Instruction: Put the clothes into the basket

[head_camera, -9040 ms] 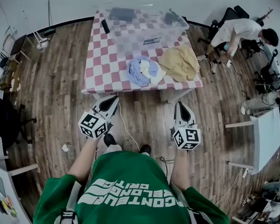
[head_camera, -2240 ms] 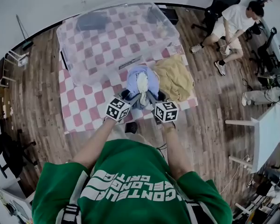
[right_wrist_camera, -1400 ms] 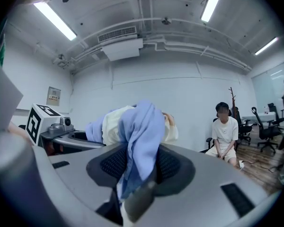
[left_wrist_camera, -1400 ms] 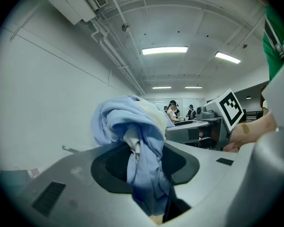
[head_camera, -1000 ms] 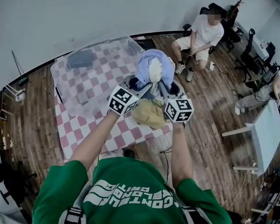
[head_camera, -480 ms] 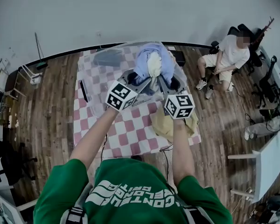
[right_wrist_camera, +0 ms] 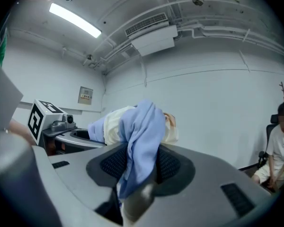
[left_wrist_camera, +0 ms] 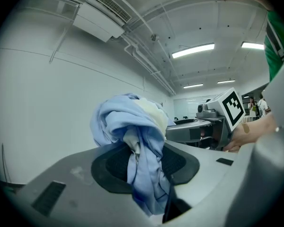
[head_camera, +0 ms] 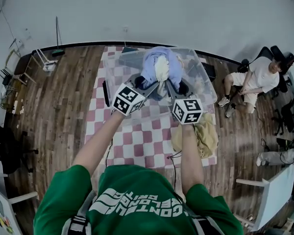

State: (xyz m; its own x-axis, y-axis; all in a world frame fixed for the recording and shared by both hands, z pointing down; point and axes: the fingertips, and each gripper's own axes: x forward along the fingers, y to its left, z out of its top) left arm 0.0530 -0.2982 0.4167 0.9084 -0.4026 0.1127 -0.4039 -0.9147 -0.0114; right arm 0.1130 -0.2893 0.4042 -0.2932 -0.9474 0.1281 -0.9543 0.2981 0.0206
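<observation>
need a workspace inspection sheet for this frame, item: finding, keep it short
surface: table under a red-and-white checked cloth, standing on wood floor.
job's things: blue-and-white clothes bundle lifted; in the head view it sits over the clear bin. Yellow garment lies at the table's right edge, outside the bin.
clutter: black bar-shaped item on the table, left of the bin.
grippers: left claw and right claw both clamped on the bundle.
cables: thin cord at the table's near edge.
surroundings: seated person to the right; broom-like tool against the wall.
</observation>
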